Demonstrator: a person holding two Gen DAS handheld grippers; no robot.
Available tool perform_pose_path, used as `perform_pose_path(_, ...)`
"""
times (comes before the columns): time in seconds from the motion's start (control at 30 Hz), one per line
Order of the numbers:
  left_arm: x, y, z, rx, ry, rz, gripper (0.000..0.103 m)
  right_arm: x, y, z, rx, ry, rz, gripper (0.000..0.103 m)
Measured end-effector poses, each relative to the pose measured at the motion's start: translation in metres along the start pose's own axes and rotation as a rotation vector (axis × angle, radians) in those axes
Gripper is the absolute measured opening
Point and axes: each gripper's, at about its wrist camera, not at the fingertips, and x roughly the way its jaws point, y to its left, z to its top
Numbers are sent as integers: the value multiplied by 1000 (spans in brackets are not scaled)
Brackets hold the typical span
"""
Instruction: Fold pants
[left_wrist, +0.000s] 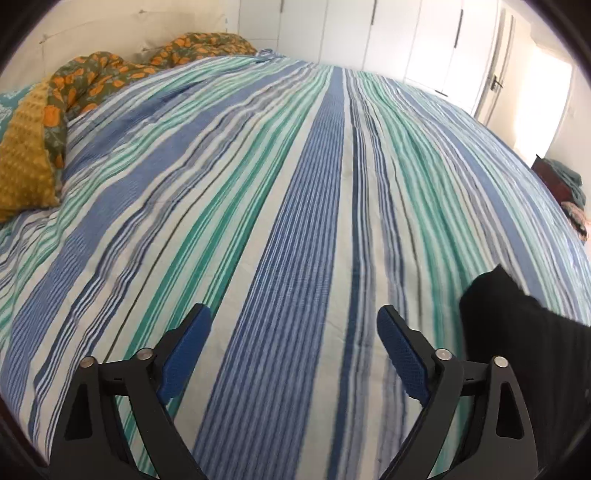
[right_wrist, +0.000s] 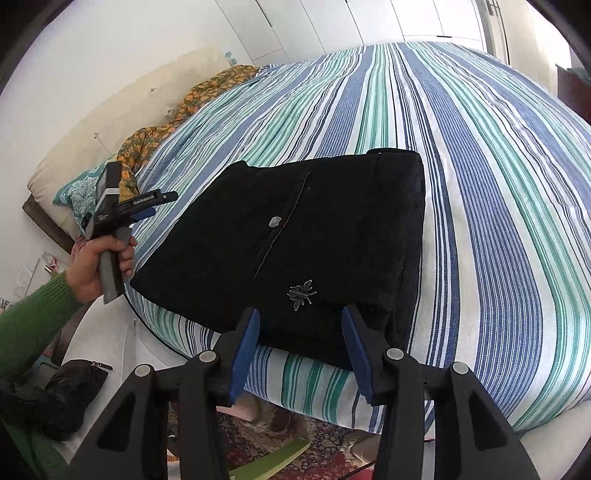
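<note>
The black pants (right_wrist: 332, 229) lie folded in a flat rectangle on the near part of the bed, with a silver insect emblem (right_wrist: 301, 293) close to their near edge. My right gripper (right_wrist: 300, 311) is open, its blue pads either side of that near edge and not pressing on the cloth. My left gripper (right_wrist: 162, 204) is held by a hand in a green sleeve (right_wrist: 33, 325), off the pants' left side. In the left wrist view my left gripper (left_wrist: 293, 310) is wide open over bare bedcover, and a corner of the pants (left_wrist: 517, 332) shows at the right.
A bedcover (right_wrist: 480, 184) striped in blue, green and white covers the bed. A floral blanket (left_wrist: 110, 74) and a mustard pillow (left_wrist: 26, 166) lie at its head. White wardrobe doors (left_wrist: 369, 33) stand behind. On the floor are a patterned rug (right_wrist: 314, 439) and a black bag (right_wrist: 74, 387).
</note>
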Motion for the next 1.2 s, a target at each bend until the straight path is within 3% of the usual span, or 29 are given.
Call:
perform_pose_path(0.07,35,9,-7,3,144,-15,102,0,-2,1,22,-1,6,47)
perform_pose_path(0.13,28,10,-7,-19,87,-16,102,0,-3,1,39,1,12,47)
perform_pose_path(0.27,24,-2,-16,30,71,34,102,1,-3,0,44,-1,3,48)
perform_pose_path(0.57,26,2,-16,25,81,29,102,2,-5,2,53,-1,14,51)
perform_pose_path(0.9,27,3,-13,26,81,28,103,6,7,3,19,9,-10,64)
perform_pose_path(1.2,27,3,-13,26,81,28,102,6,7,4,18,8,-13,65)
